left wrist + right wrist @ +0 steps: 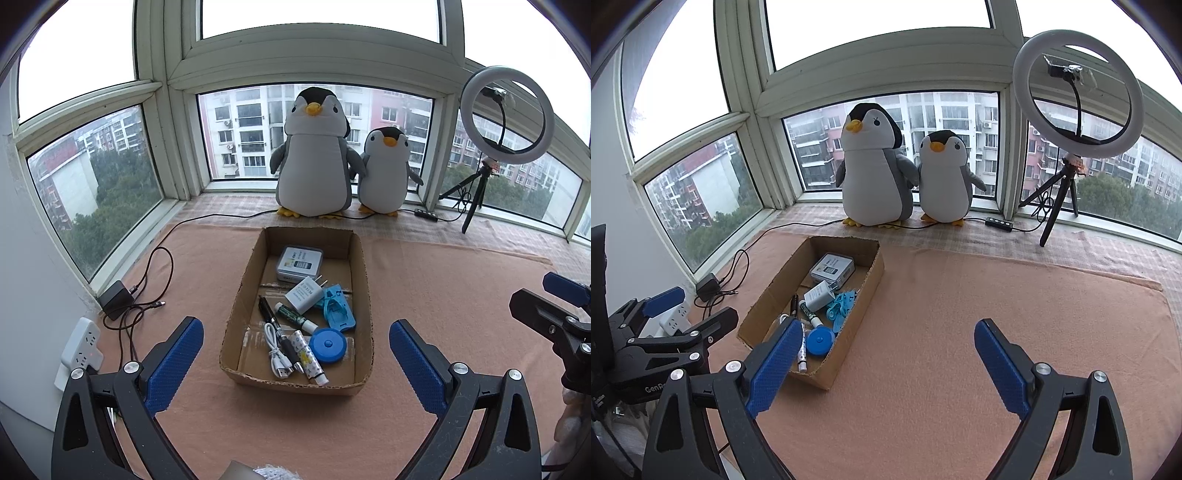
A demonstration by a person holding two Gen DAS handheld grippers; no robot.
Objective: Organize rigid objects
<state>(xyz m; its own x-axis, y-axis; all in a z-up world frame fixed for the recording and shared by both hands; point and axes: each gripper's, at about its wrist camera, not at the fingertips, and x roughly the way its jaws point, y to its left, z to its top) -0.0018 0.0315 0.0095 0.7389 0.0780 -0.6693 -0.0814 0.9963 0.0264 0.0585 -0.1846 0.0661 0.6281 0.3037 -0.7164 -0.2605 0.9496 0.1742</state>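
A shallow cardboard box (364, 291) (866, 288) lies on the pink cloth and holds small rigid items: a white tin (300, 264), a white charger plug (303, 295), a blue plastic piece (339, 310), a round blue tape measure (327, 345) (820, 341), pens and a white cable (275, 350). My left gripper (295, 332) hangs open in front of the box, nothing between its blue pads. My right gripper (888, 334) is open too, over bare cloth right of the box, empty.
Two plush penguins (314, 155) (945, 177) stand on the sill behind the box. A ring light on a tripod (508, 114) (1078, 96) is at the back right. A power strip (81, 343), black adapter (116, 299) and cables lie at the left.
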